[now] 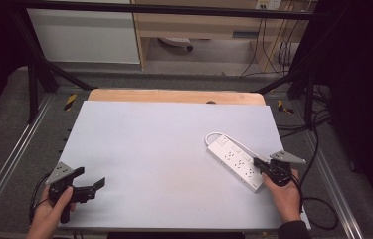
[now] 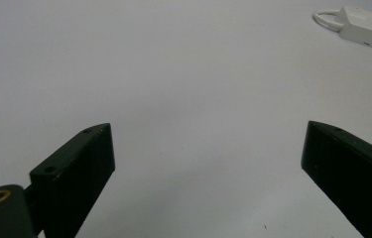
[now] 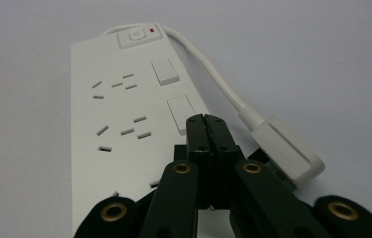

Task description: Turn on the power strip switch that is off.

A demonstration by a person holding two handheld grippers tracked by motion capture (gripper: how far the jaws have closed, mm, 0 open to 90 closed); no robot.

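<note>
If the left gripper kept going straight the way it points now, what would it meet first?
Mostly bare table. The left gripper, jaws wide open, aims across it; the white power strip lies off to one side of that line, though depth is hard to judge.

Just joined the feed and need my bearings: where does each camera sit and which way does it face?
High view: above the person's side, facing forward and down on the table; both hands and grippers show.
Left gripper view: rides the left gripper, facing across bare table; jaws apart.
Right gripper view: rides the right gripper, over the power strip; jaws together.
All share the power strip.
</note>
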